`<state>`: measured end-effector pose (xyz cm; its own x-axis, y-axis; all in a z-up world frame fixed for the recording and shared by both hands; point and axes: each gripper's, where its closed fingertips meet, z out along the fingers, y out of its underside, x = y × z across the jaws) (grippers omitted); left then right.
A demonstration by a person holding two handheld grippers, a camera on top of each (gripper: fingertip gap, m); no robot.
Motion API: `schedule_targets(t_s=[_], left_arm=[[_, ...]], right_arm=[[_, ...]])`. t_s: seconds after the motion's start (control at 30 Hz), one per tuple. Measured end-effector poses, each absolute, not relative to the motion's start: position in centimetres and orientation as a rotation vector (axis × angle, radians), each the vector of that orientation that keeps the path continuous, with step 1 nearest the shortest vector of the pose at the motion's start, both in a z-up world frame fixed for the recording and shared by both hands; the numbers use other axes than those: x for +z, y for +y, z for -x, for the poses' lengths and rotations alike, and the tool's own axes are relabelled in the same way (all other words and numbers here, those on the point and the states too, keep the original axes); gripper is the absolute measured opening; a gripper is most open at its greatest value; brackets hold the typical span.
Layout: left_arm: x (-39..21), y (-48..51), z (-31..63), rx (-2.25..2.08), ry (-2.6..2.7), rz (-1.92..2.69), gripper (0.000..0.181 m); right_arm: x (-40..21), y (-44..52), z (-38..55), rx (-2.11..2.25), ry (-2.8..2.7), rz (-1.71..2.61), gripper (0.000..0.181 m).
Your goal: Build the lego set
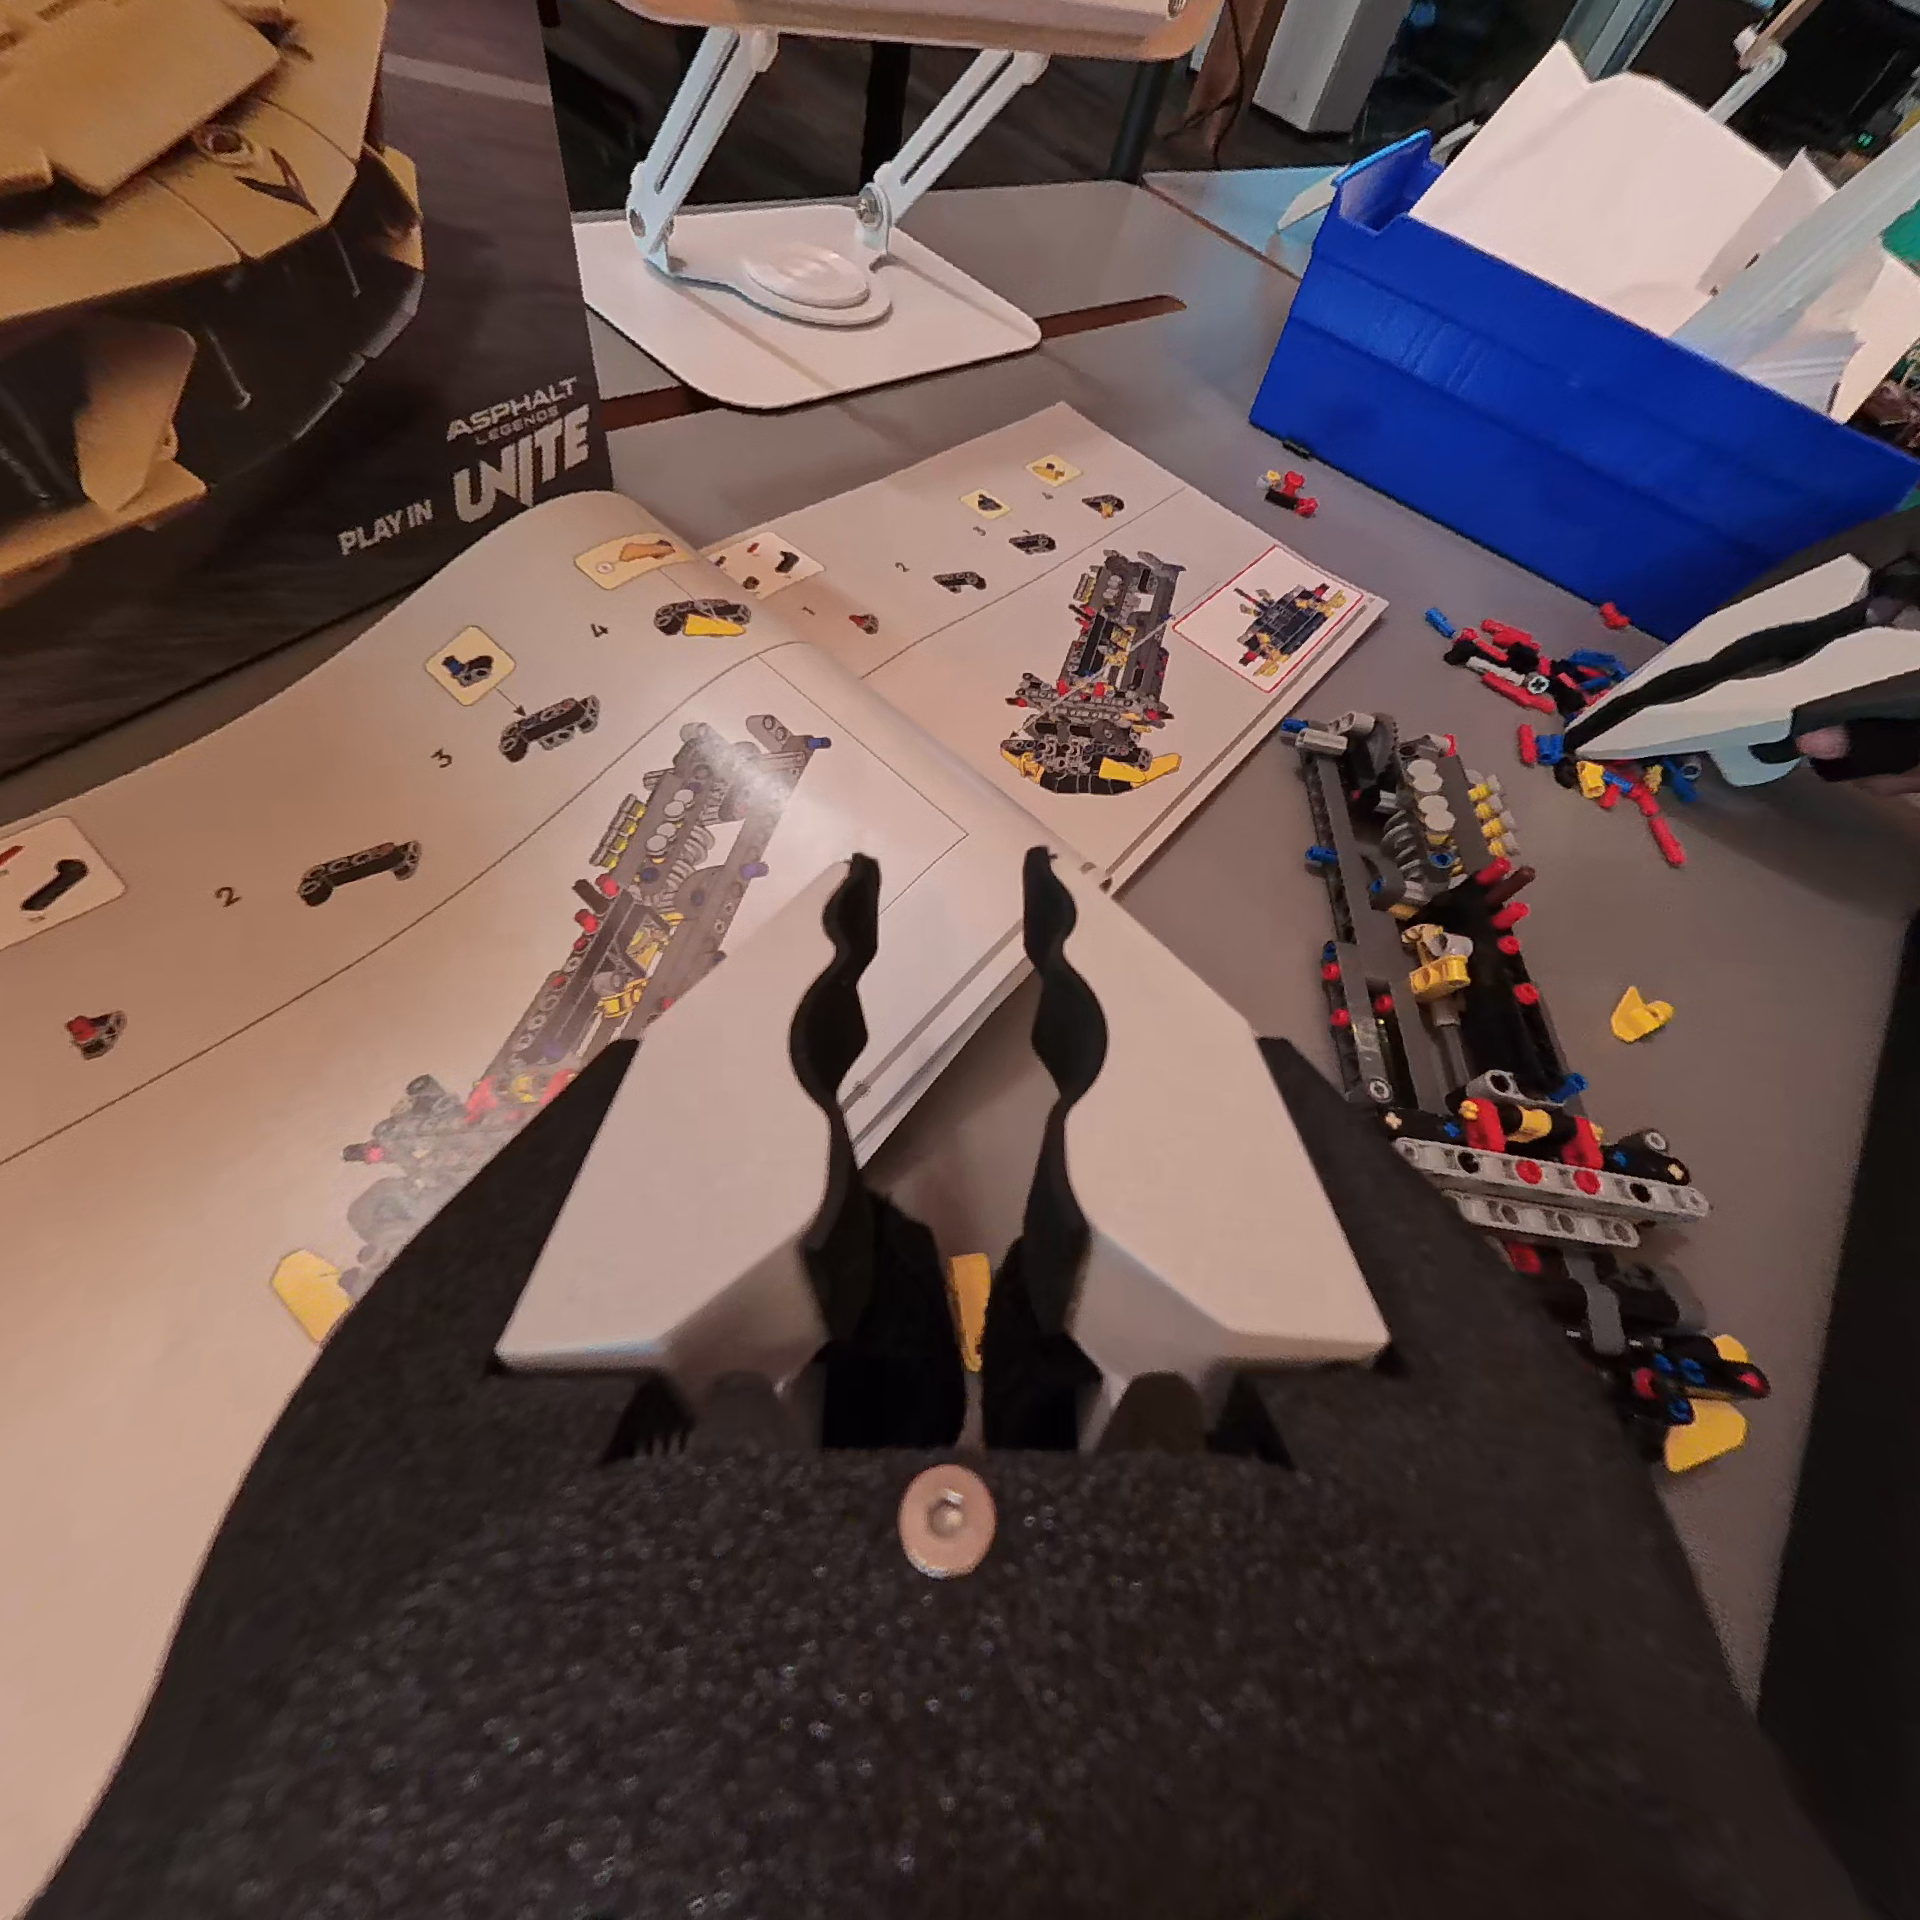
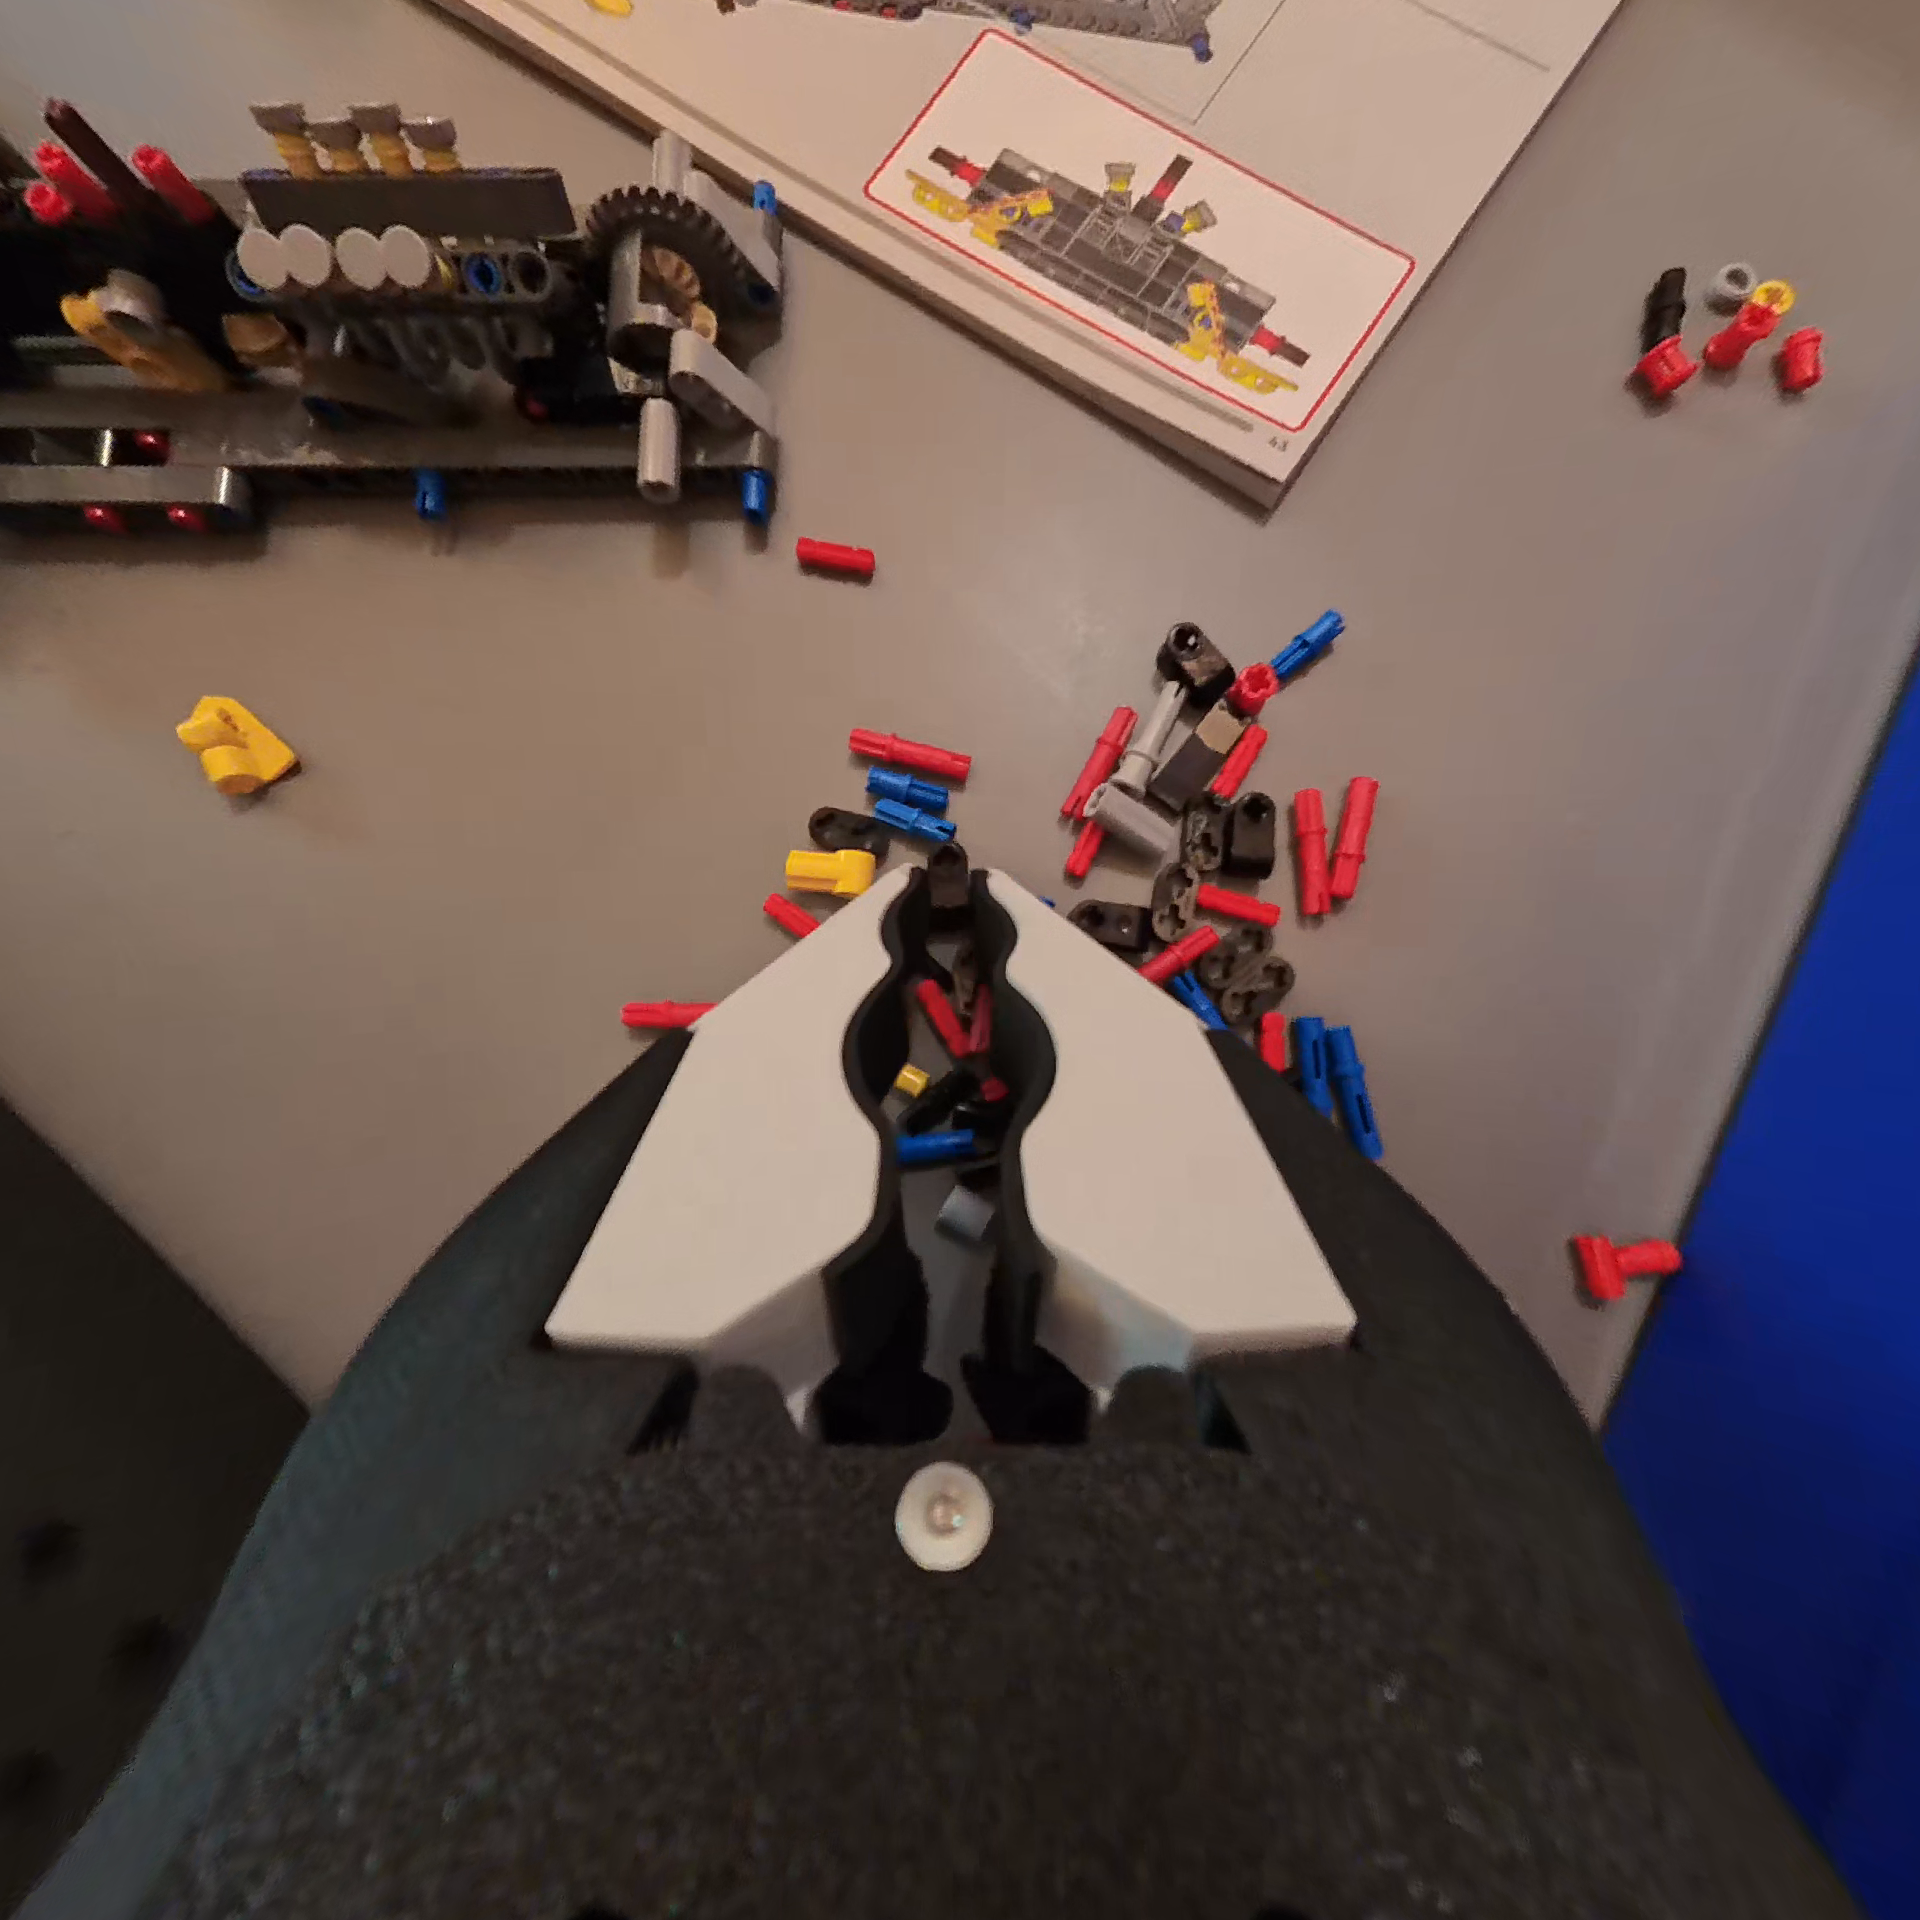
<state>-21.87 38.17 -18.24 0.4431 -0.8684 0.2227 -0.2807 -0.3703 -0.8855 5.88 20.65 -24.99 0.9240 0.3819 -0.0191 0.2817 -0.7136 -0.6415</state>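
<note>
The part-built lego chassis (image 1: 1455,1039) lies on the grey table (image 1: 1195,343), right of the open instruction booklet (image 1: 520,883). My left gripper (image 1: 951,873) is open and empty, hovering over the booklet's near edge. My right gripper (image 2: 948,883) is shut on a small black lego piece (image 2: 948,871) at the edge of a pile of loose red, blue and black pins (image 2: 1226,862). In the left wrist view the right gripper (image 1: 1574,743) shows far right, tips down in that pile (image 1: 1538,675). The chassis (image 2: 416,312) lies up left of it.
A loose yellow piece (image 1: 1640,1013) (image 2: 237,743) lies beside the chassis. A blue bin (image 1: 1558,416) (image 2: 1818,1143) holding white paper stands at the right. The set's box (image 1: 260,312) stands at the left and a white stand (image 1: 810,281) behind. A few pieces (image 2: 1725,322) lie apart. About 35 cm separates my left fingertips from my right.
</note>
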Motion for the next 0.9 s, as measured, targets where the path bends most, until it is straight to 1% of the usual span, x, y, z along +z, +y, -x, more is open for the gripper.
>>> schedule_targets(t_s=[0.13,0.23,0.33,0.43,0.67,0.7,0.73,0.77,0.9], left_arm=[[-18.3,38.4,21.9,-0.898,0.967,1.877,0.026],[-18.3,38.5,21.9,-0.906,0.955,1.877,0.025],[-18.2,38.4,21.9,-0.908,0.954,1.874,0.025],[-18.1,38.3,21.8,-0.902,0.964,1.871,0.025],[-18.2,38.0,21.6,-0.888,0.983,1.866,0.025],[-18.2,38.0,21.7,-0.885,0.982,1.865,0.025],[-18.1,38.0,21.7,-0.883,0.982,1.865,0.025],[-18.1,38.0,21.8,-0.884,0.982,1.865,0.025],[-18.2,37.9,21.7,-0.892,0.983,1.869,0.025]], right_arm=[[-22.2,20.7,-4.8,0.192,-0.510,2.329,0.006],[-19.5,19.6,0.6,0.351,-0.641,2.215,0.007],[-21.0,17.7,5.5,0.421,-0.799,2.241,0.006],[-22.7,17.6,6.8,0.365,-0.834,2.265,0.007],[-24.9,17.4,6.1,0.311,-0.856,2.353,0.007],[-24.7,17.4,6.0,0.312,-0.851,2.345,0.008],[-24.4,17.6,5.4,0.300,-0.834,2.337,0.015],[-23.7,18.1,4.3,0.266,-0.790,2.321,0.021],[-21.0,21.0,-5.1,0.092,-0.292,2.295,0.022]])
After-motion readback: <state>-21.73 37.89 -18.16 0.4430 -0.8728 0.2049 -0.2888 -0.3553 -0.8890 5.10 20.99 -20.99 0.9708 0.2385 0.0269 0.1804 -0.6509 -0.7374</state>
